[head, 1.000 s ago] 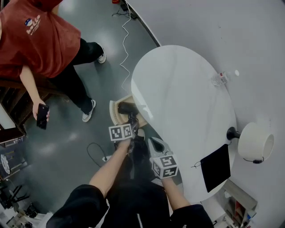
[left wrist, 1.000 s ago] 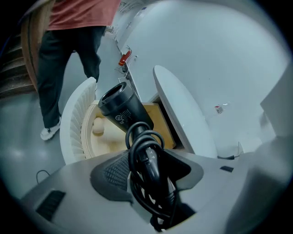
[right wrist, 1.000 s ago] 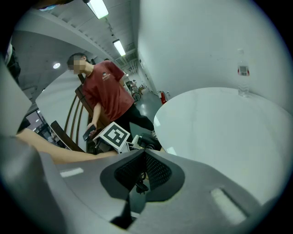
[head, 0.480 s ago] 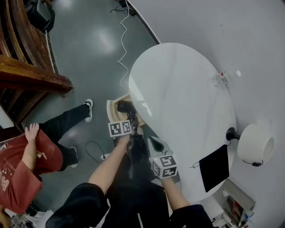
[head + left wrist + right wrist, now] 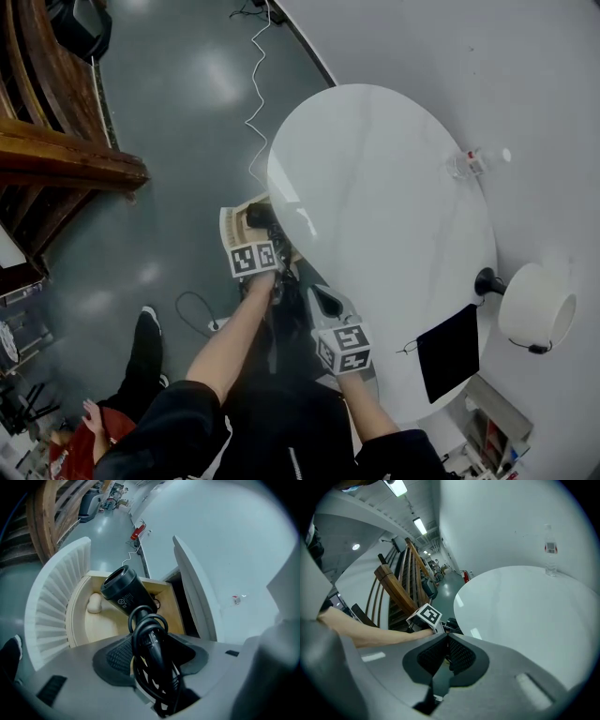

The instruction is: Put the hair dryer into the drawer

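Observation:
The black hair dryer point(image 5: 127, 592) has its cord wound round the handle, and my left gripper point(image 5: 152, 656) is shut on that handle. Its barrel points down over the open wooden drawer point(image 5: 105, 625), which has a white ribbed front point(image 5: 51, 602). A small beige object point(image 5: 94, 603) lies inside the drawer. In the head view the left gripper point(image 5: 267, 281) holds the hair dryer point(image 5: 260, 217) above the drawer point(image 5: 231, 221) at the table's left edge. My right gripper point(image 5: 328, 302) hangs just behind, shut and empty, also seen as the right gripper point(image 5: 446, 651) with jaws pressed together.
The white oval table point(image 5: 375, 206) carries a clear bottle point(image 5: 469, 164) at the far side and a black flat sheet point(image 5: 448, 352) near the right. A white lamp point(image 5: 534, 305) stands beside it. A wooden railing point(image 5: 66, 159), a floor cable point(image 5: 258, 84) and a person's shoe point(image 5: 145, 337) are to the left.
My left gripper has carried the hair dryer a little farther over the drawer. The person in red has walked from the upper left to the lower left.

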